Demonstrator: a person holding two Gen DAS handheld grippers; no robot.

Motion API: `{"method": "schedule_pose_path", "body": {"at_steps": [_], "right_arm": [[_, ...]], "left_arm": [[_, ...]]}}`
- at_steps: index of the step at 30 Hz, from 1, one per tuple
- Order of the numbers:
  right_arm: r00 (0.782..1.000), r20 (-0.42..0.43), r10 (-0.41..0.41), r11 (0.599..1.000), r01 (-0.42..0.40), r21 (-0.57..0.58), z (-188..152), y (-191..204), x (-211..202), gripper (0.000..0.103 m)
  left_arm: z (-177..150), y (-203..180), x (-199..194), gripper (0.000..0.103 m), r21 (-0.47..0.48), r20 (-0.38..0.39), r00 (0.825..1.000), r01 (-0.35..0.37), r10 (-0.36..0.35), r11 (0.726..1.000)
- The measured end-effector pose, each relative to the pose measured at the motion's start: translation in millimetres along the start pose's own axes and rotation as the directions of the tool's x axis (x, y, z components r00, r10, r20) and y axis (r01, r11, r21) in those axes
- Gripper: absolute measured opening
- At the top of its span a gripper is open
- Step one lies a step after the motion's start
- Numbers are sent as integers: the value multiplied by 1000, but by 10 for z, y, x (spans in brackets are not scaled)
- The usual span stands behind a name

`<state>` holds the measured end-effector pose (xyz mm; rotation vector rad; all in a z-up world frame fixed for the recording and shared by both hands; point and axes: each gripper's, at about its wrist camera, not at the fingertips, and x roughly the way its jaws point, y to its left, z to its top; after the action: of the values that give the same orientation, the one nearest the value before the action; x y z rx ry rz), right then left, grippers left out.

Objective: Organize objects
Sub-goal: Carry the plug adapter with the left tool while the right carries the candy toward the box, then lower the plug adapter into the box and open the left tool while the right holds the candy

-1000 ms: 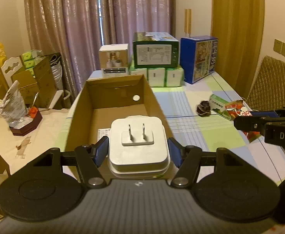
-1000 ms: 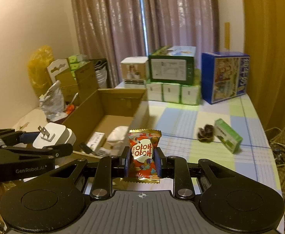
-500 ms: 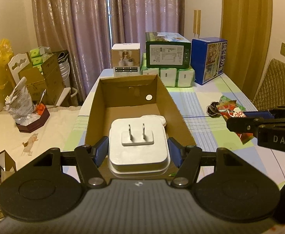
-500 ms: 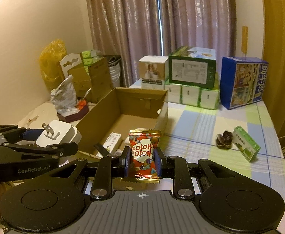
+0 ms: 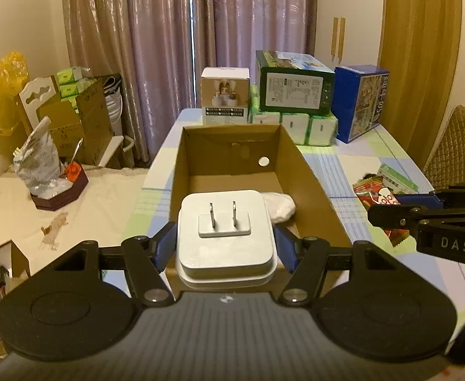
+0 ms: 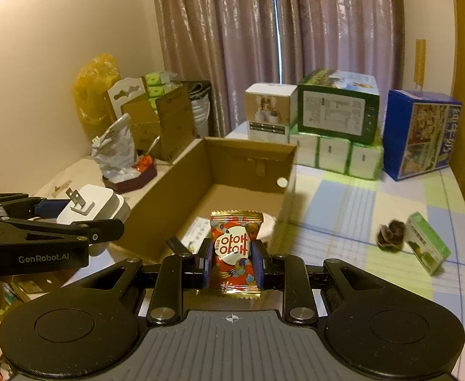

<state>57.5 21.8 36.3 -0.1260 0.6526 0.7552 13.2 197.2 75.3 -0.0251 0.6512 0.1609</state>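
Curtains hang across the back of the room, and the checked worktop (image 5: 353,174) runs up the middle of the frame with an open cardboard box (image 5: 308,171) at its centre. Left tongs (image 5: 225,243) are clamped on a white plug adapter (image 5: 224,231), prongs facing the camera, poised at the box's near edge. It looks rigid, smooth and fairly solid, so the grip across its flat sides seems right; the glossy shell could slip. Over in the right wrist view, the right tongs (image 6: 231,262) are pinched on a red snack packet (image 6: 233,247), low centre of frame, just short of the box. That one looks light and crinkly, best held by its body. A green carton (image 6: 427,243) and a dark lump (image 6: 391,235) wait at the right on the worktop.
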Motion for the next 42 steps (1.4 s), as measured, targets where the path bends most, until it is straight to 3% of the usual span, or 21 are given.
{"method": "schedule_pose_path", "body": {"at_steps": [11, 22, 38, 42], "right_arm": [[1000, -10, 18, 1000, -18, -6, 297, -22, 394, 23], [998, -50, 31, 999, -31, 16, 303, -100, 737, 23], [998, -61, 29, 997, -25, 68, 380, -313, 970, 23], [998, -61, 32, 996, -26, 86, 382, -366, 984, 23]], "left_arm": [[230, 126, 407, 61, 17, -31, 999, 11, -10, 1000], [216, 177, 759, 61, 28, -83, 996, 17, -14, 999], [335, 129, 1140, 61, 56, -88, 995, 54, -49, 997], [361, 139, 1238, 73, 52, -89, 995, 39, -34, 998]]}}
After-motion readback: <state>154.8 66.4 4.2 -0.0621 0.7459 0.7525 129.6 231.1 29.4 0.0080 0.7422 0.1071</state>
